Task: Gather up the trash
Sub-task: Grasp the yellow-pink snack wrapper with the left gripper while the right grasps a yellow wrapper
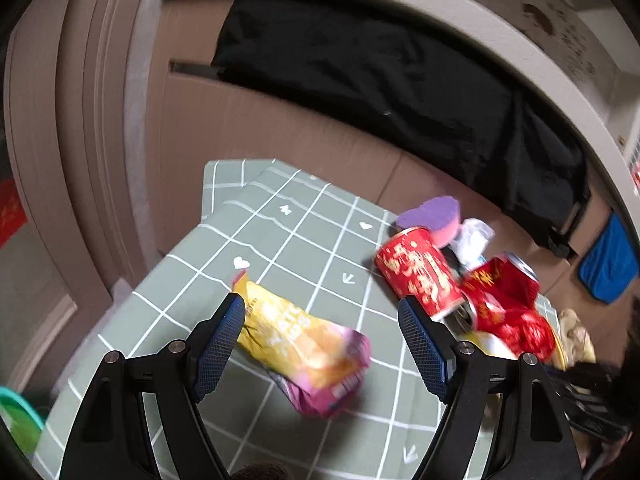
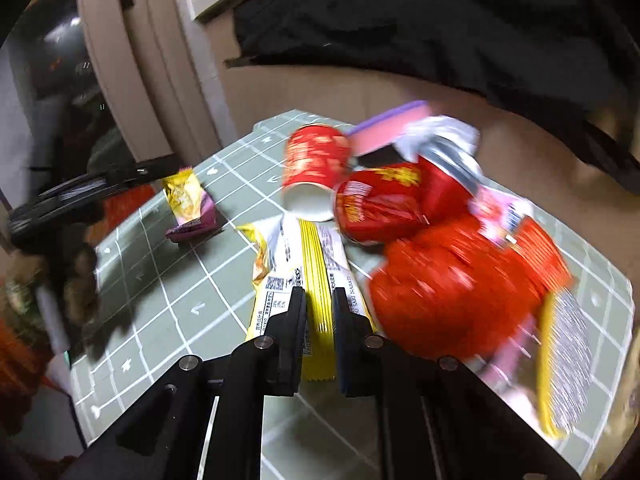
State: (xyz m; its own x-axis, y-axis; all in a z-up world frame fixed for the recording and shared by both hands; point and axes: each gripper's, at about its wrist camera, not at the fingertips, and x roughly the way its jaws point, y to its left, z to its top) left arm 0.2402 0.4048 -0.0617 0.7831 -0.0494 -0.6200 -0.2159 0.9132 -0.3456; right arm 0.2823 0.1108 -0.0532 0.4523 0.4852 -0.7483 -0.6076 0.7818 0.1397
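Early stage: right tool (image 2: 319, 308) clamped on yellow-striped wrapper (image 2: 316, 264); left tool (image 1: 322, 332) apart over snack bag (image 1: 304, 344); red cup (image 2: 314, 168) pile beside wrapper uncollected.

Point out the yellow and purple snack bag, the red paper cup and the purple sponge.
yellow and purple snack bag (image 1: 304, 348), left wrist view, middle of its yellow face.
red paper cup (image 1: 420, 272), left wrist view, its printed side wall.
purple sponge (image 2: 390, 130), right wrist view, its pink side face.

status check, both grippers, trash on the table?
Left gripper open over yellow-purple snack bag. Right gripper shut on yellow-white wrapper. Red cup and red bags crowd its right.
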